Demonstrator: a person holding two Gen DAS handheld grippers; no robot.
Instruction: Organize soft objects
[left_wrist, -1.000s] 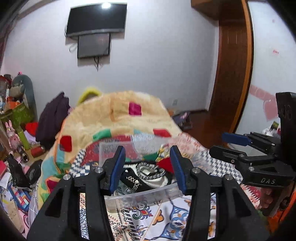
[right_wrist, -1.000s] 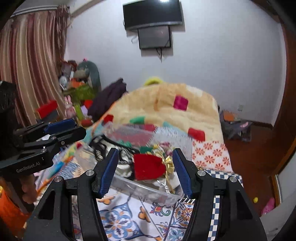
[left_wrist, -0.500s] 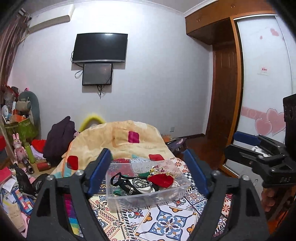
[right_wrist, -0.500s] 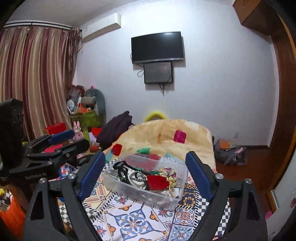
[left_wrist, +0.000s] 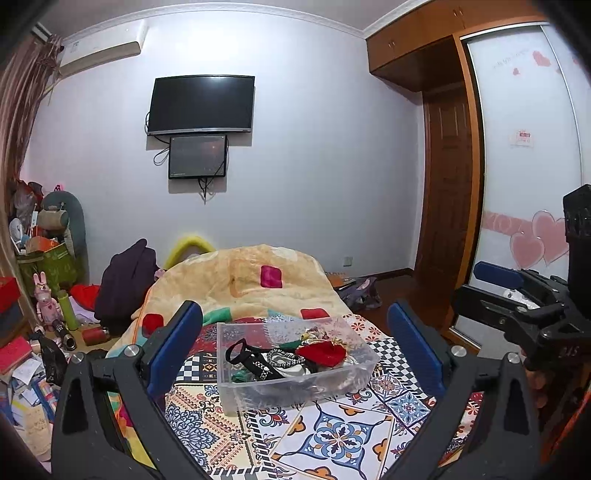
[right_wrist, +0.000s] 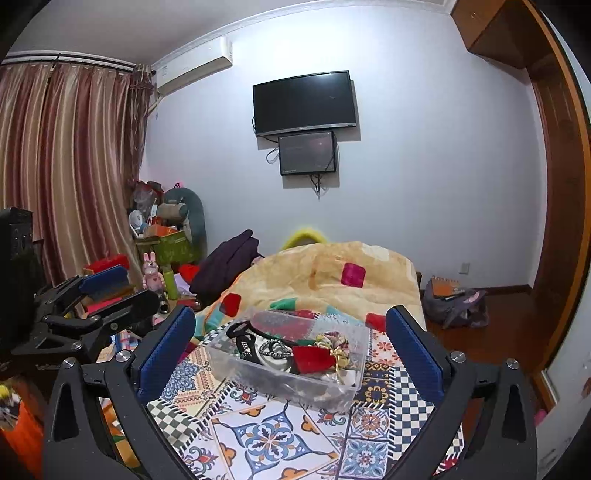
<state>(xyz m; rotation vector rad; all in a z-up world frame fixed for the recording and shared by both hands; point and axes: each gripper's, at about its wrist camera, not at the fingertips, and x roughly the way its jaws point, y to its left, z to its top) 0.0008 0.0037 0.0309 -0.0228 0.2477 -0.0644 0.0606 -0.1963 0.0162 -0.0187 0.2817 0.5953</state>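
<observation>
A clear plastic bin (left_wrist: 236, 391) sits on the patterned bed cover; it also shows in the right wrist view (right_wrist: 236, 363). Inside lie a red fabric piece (left_wrist: 322, 352), black and white hair bands (left_wrist: 258, 363) and a gold-trimmed scrunchie (right_wrist: 338, 354). My left gripper (left_wrist: 295, 345) is open wide and empty, held back from the bin with its blue pads either side of it in view. My right gripper (right_wrist: 290, 349) is also open and empty, likewise back from the bin. Each gripper shows at the edge of the other's view.
A beige blanket (left_wrist: 251, 280) with coloured squares is heaped behind the bin. Clutter, toys and boxes (left_wrist: 44, 295) fill the floor at the left. A wooden door (left_wrist: 447, 206) and wardrobe stand at the right. A TV (left_wrist: 201, 105) hangs on the far wall.
Both grippers have pulled up and back from the bin and opened wider. The bin looks smaller and farther away, and more of the room shows.
</observation>
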